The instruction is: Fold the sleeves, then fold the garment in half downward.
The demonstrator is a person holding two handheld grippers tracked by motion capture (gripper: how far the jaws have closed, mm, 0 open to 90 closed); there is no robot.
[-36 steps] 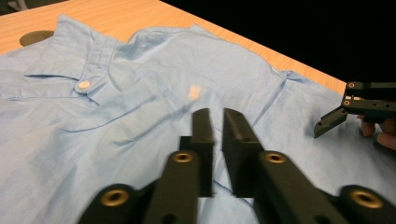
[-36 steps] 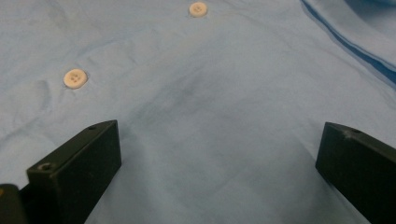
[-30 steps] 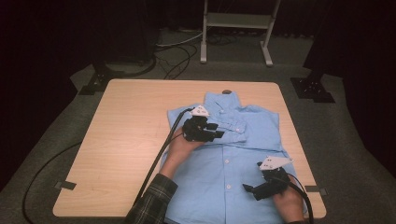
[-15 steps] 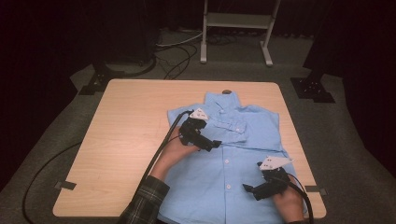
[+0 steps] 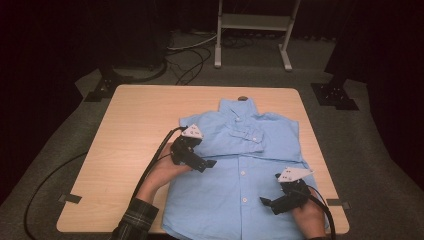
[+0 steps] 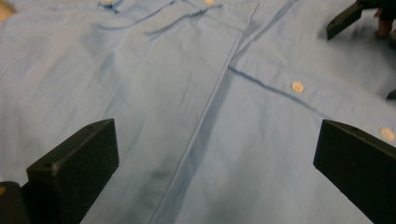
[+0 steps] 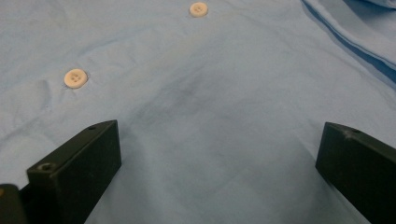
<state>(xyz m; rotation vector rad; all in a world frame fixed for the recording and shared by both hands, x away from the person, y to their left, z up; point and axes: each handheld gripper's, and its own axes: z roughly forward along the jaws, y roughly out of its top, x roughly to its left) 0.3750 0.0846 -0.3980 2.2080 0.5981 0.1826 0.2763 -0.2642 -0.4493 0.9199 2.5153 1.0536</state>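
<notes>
**Left gripper drawn back off the folded sleeve**

Since the earlier frames, the left gripper [image 5: 202,161] has slid from the folded sleeve [image 5: 246,135] toward the near left part of the blue shirt [image 5: 235,195], and its jaws have just been opening, with nothing between them. Seen from the high view, the shirt lies flat and buttoned on the wooden table [image 5: 135,125], collar at the far edge, one sleeve folded across the chest. The right gripper [image 5: 270,202] rests over the shirt's near right part, as before.

Looking along the left gripper [image 6: 215,163], both jaws stand wide apart over bare blue cloth, gripping nothing; the placket's buttons [image 6: 297,87] run past at right, and the other gripper's jaw tip shows at the top right.

From the right gripper view, the right gripper [image 7: 217,168] also stands wide open and empty above smooth cloth, two buttons [image 7: 75,78] beyond it.
</notes>
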